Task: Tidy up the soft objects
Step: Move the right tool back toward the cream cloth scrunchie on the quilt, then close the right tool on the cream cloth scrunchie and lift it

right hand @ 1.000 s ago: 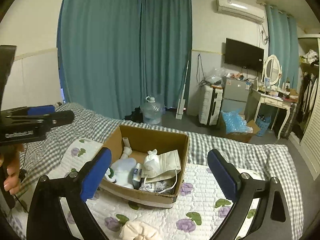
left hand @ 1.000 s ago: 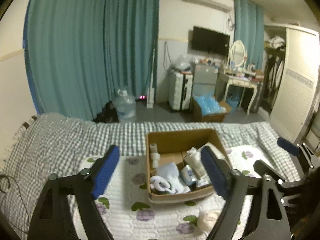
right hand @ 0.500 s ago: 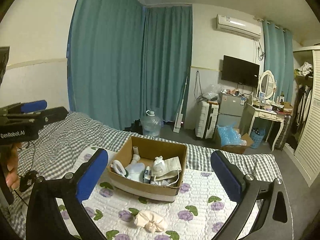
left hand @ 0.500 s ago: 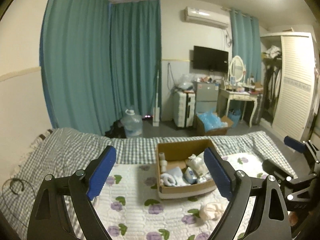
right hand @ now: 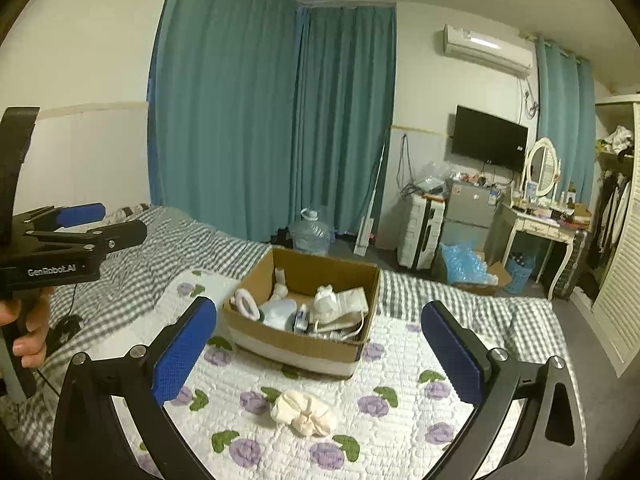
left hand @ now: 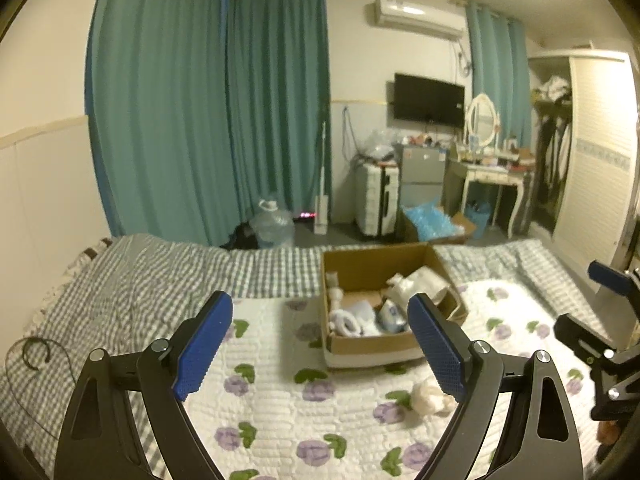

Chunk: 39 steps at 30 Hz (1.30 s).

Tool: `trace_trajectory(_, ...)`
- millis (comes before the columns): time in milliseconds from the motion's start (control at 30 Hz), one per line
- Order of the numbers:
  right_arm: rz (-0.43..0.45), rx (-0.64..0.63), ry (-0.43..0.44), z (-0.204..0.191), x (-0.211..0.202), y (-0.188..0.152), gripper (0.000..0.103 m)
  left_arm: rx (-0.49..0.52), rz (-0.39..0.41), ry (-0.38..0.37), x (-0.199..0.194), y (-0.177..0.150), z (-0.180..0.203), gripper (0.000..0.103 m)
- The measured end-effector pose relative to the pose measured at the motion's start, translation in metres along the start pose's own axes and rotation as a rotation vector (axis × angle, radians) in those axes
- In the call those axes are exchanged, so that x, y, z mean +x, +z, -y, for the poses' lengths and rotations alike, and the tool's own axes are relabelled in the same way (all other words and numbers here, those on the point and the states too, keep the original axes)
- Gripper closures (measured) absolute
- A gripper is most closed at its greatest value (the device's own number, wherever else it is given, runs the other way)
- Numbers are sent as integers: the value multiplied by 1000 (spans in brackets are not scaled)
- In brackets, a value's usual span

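Note:
An open cardboard box [left hand: 372, 346] [right hand: 304, 354] sits on the flowered white quilt and holds several soft white items. A cream fabric scrunchie [right hand: 303, 413] [left hand: 430, 398] lies on the quilt in front of the box. My left gripper [left hand: 320, 340] is open and empty, held above the quilt short of the box. My right gripper [right hand: 320, 344] is open and empty, above the scrunchie and short of the box. Each gripper shows at the edge of the other's view.
The quilt [right hand: 400, 380] lies on a grey checked bedspread [left hand: 140, 276]. Beyond the bed's foot stand teal curtains, a water jug [left hand: 272, 224], a suitcase, a box of blue bags [left hand: 432, 222] and a dressing table [left hand: 496, 184]. A black cable [left hand: 34, 354] lies at the left.
Both grippers have pulled back and risen from the box, which now looks smaller and farther. The scrunchie has come fully into view. Both jaws stay open.

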State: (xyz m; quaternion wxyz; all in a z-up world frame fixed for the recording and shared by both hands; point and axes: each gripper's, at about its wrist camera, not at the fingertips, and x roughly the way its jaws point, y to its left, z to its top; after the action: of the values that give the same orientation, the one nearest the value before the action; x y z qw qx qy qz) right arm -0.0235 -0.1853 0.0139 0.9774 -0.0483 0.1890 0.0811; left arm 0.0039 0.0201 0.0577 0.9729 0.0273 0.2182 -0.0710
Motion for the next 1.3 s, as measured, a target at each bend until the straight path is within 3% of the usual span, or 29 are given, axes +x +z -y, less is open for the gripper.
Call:
trace_trajectory(433, -138, 24, 62, 9, 64, -53, 0, 50, -150, -19, 62, -51, 12, 14)
trace_trajectory(567, -185, 41, 76, 12, 86, -73, 0, 61, -221, -24, 84, -68, 12, 26)
trace_trajectory(867, -287, 42, 97, 14, 132, -111, 0, 62, -370, -21, 129, -112, 11, 29)
trace_trajectory(1233, -390, 23, 109, 9, 181, -141, 0, 69, -461, -2, 164, -139, 5, 33)
trace_trajectory(1300, -410, 28, 109, 8, 188, -146, 0, 74, -475, -1, 168, -144, 5, 40)
